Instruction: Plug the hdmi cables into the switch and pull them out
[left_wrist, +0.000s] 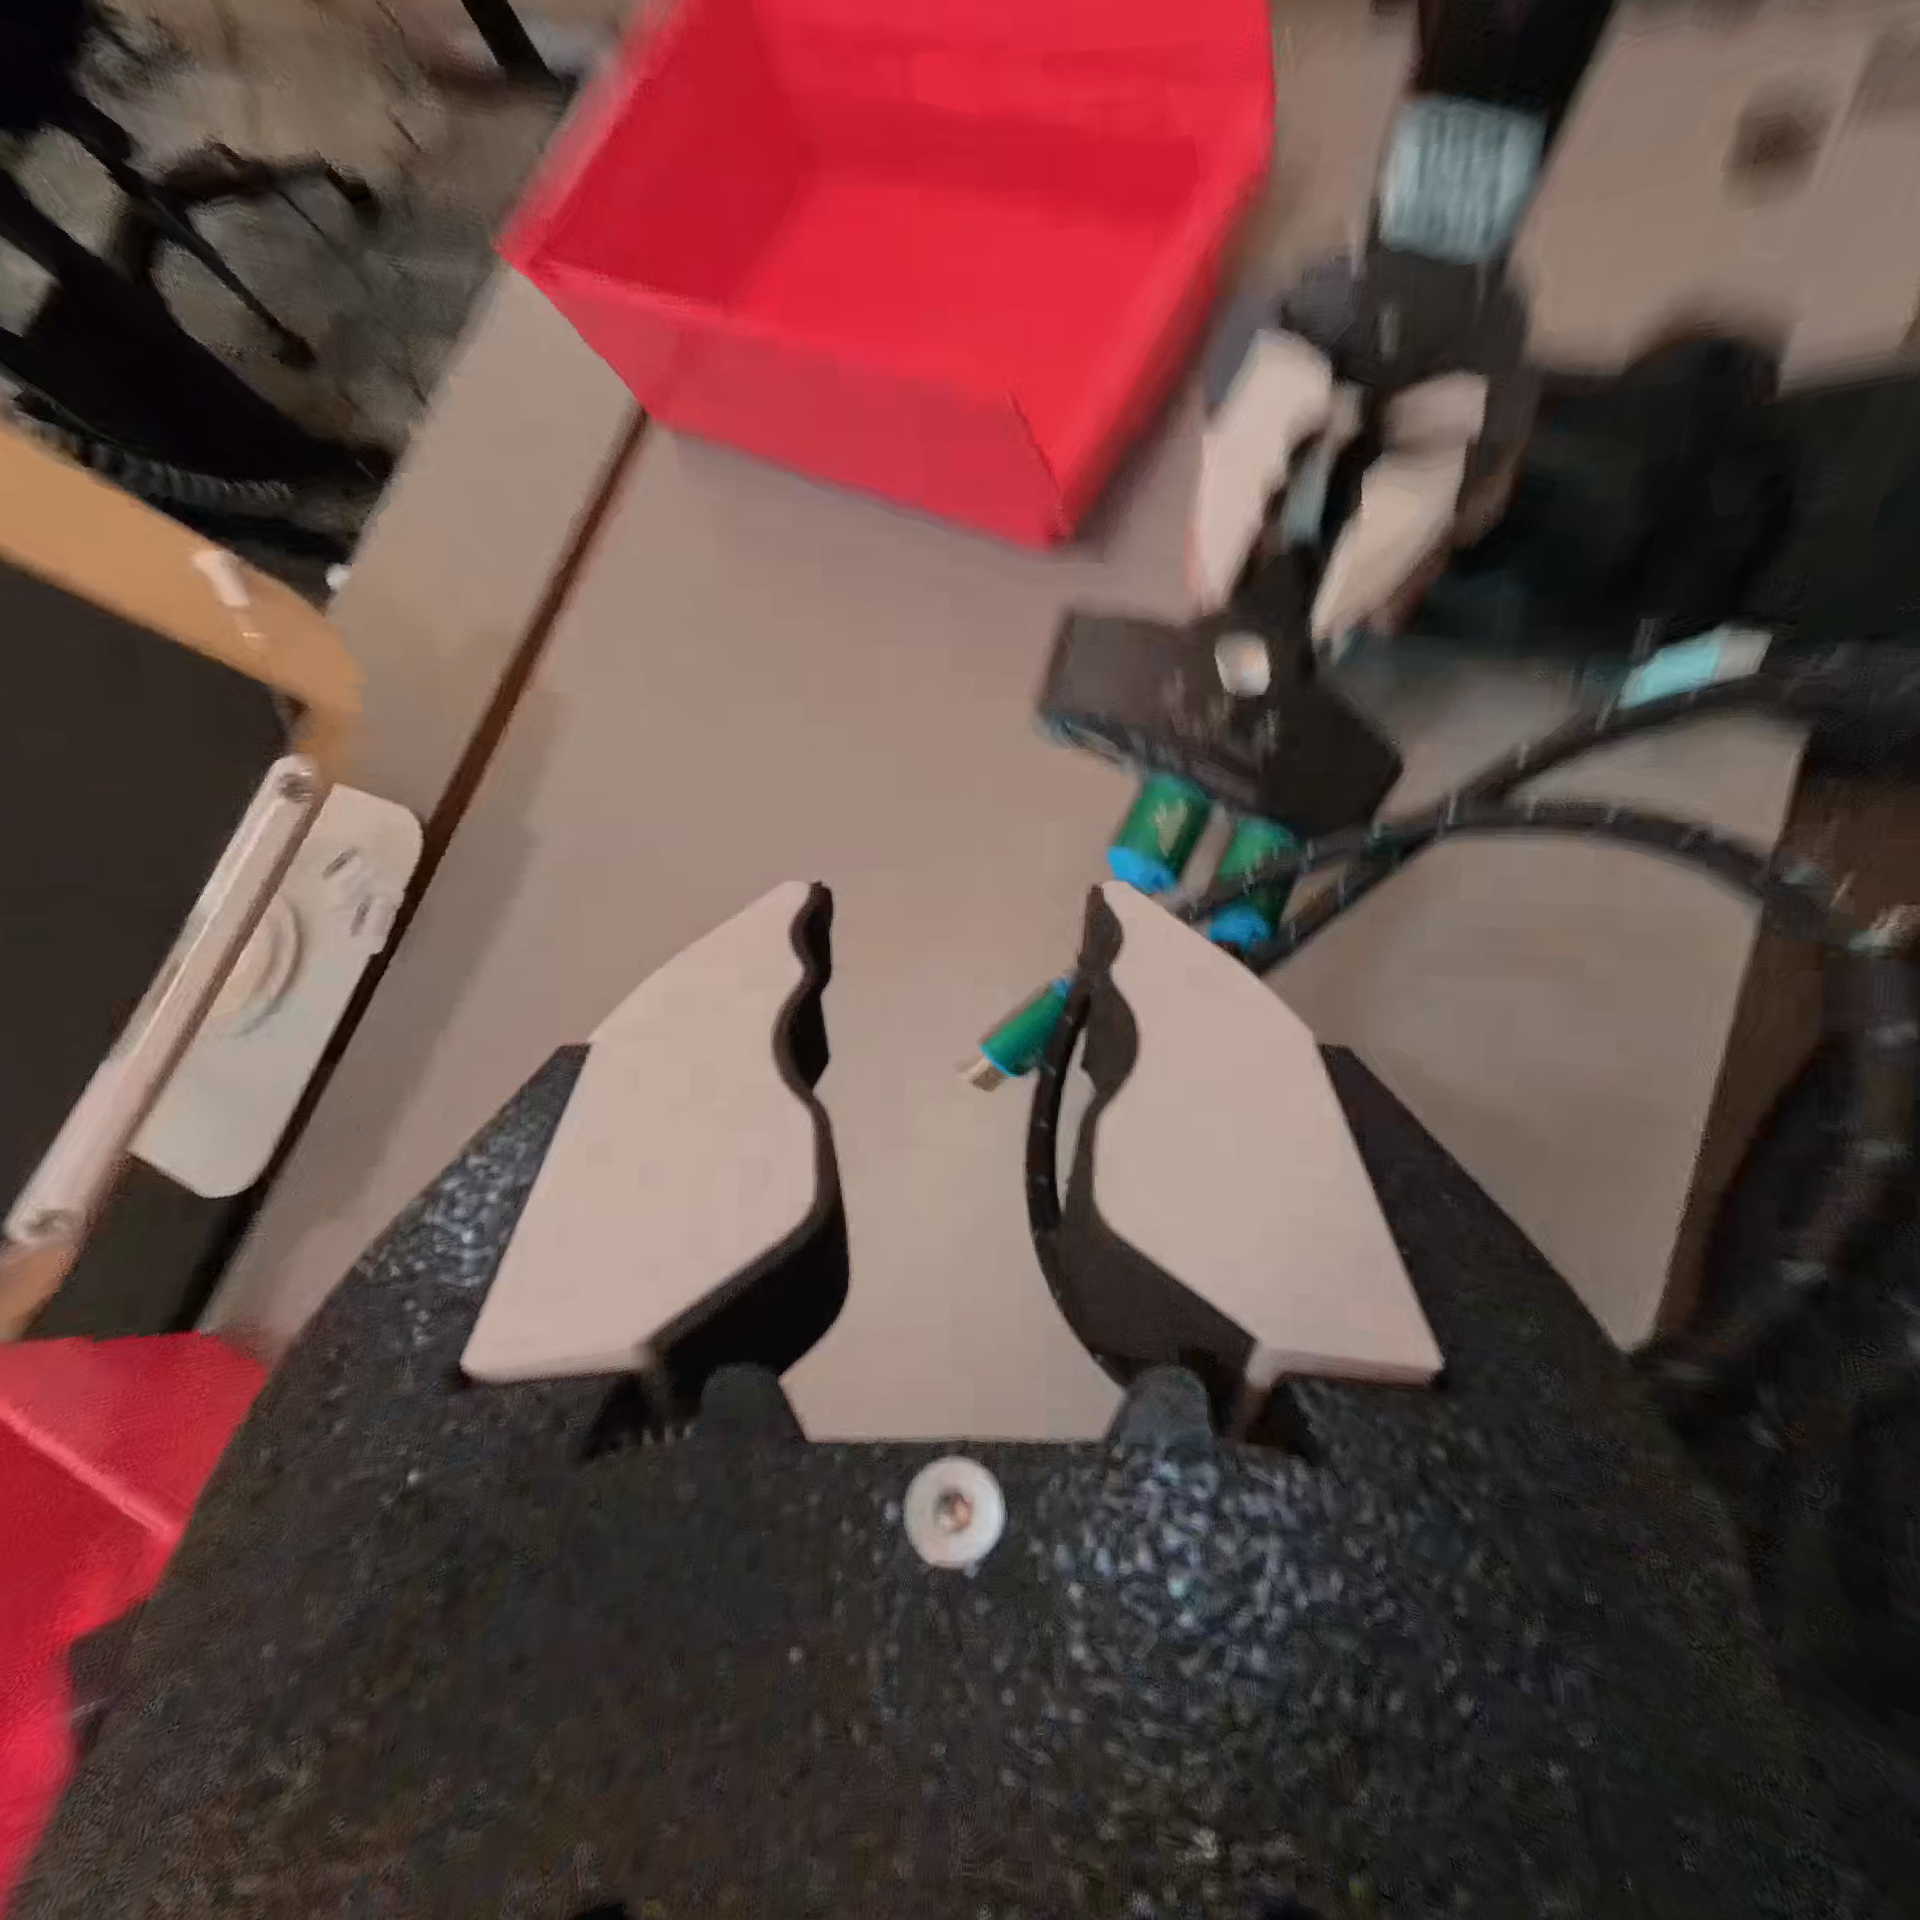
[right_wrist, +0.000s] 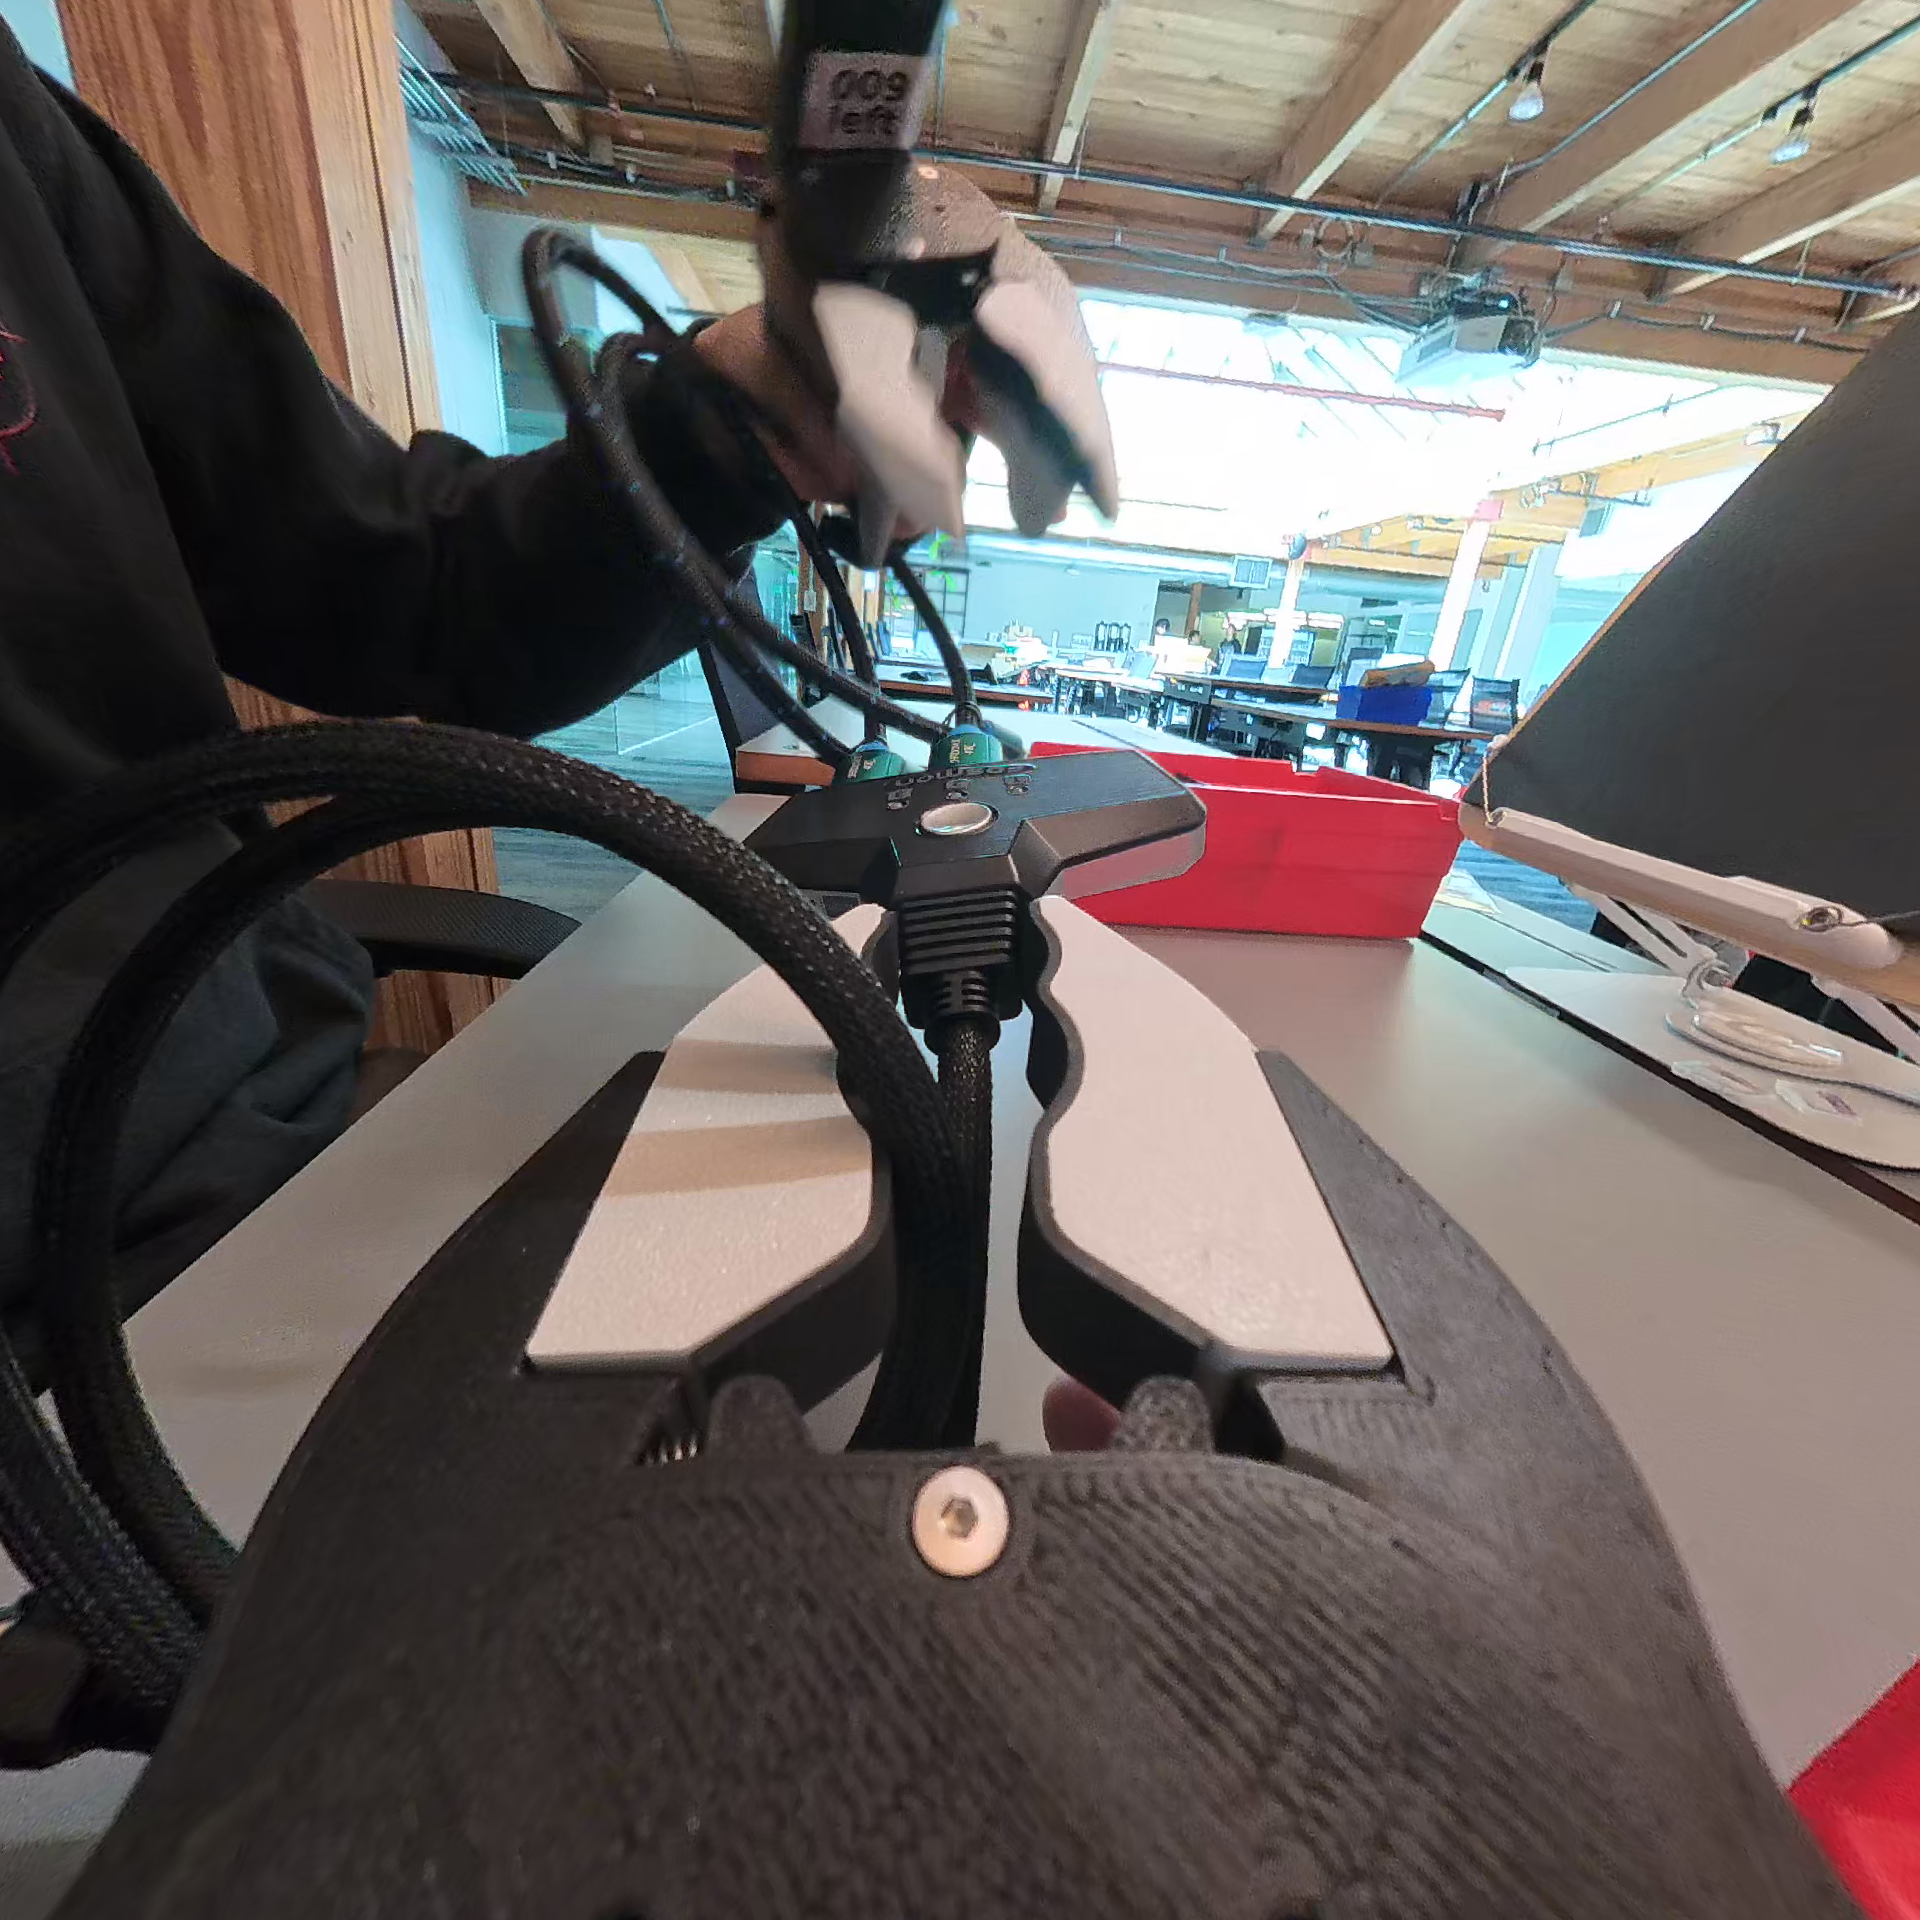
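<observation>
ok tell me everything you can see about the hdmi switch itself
The switch is a flat black T-shaped box, matte like plastic or metal, with a round shiny button on top and small markings beside it. It sits just above the grey table; whether it touches is unclear. Two green plugs are seated side by side in its far edge. Its ribbed black stem, leading into a braided cable, is pinched between the right gripper fingers. The left gripper is open, apart from it.

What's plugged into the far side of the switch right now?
Two green HDMI plugs sit side by side in the far edge of the switch. Their metal tips are hidden inside the ports. A third green plug lies loose on the table between the left gripper's fingers.
</observation>
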